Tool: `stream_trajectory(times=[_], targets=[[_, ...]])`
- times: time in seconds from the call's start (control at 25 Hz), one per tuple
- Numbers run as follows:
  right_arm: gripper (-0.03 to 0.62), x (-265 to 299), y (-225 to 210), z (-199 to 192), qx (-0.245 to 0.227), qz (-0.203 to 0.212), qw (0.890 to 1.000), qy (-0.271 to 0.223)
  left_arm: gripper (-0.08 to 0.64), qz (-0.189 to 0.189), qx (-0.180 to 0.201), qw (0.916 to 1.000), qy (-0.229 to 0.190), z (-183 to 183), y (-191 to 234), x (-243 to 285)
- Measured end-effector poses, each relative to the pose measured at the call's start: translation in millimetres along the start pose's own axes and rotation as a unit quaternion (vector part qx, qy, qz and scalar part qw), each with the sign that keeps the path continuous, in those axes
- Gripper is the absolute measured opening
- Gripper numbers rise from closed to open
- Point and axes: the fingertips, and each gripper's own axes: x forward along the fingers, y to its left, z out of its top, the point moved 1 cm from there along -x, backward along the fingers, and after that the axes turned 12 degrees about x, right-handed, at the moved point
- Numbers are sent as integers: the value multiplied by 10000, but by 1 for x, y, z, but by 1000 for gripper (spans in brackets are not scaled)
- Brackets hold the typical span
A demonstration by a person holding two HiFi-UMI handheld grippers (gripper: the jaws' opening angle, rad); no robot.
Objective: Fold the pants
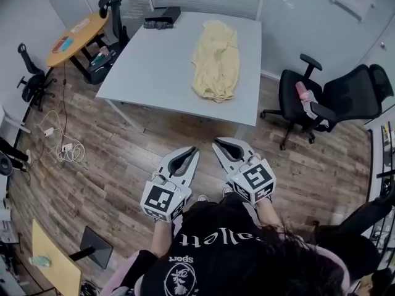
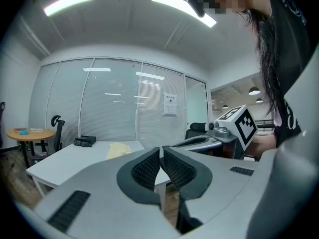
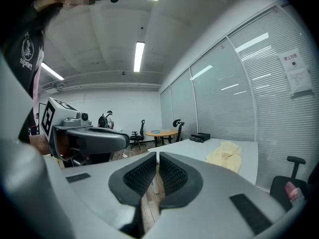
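Pale yellow pants [image 1: 215, 60] lie crumpled in a long heap on the grey table [image 1: 154, 66], toward its right side. They also show small and far in the left gripper view as pants [image 2: 118, 149] and in the right gripper view as pants [image 3: 225, 155]. My left gripper [image 1: 194, 150] and right gripper [image 1: 215, 144] are held side by side over the wooden floor, short of the table's near edge. Both are shut with nothing between the jaws. In their own views the left gripper [image 2: 160, 150] and right gripper [image 3: 157, 155] have tips touching.
A black device [image 1: 162, 16] sits at the table's far edge. A black office chair [image 1: 327, 100] with a pink bottle stands right of the table. A round wooden table [image 1: 77, 37] and another chair [image 1: 31, 73] stand at the left. Cables [image 1: 66, 150] lie on the floor.
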Motion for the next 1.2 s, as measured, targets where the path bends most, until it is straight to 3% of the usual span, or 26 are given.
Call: stream_trajectory(times=[0.4, 0.72, 1.2], targets=[[32, -2, 23, -31, 163, -160, 9996, 149, 44, -262, -108, 9995, 120, -27, -3, -23], [34, 3, 22, -34, 211, -207, 9993, 211, 44, -335, -164, 9993, 86, -31, 0, -23], [34, 74, -10, -29, 411, -22, 9987, 289, 44, -127, -246, 9991, 317, -53, 60, 0]])
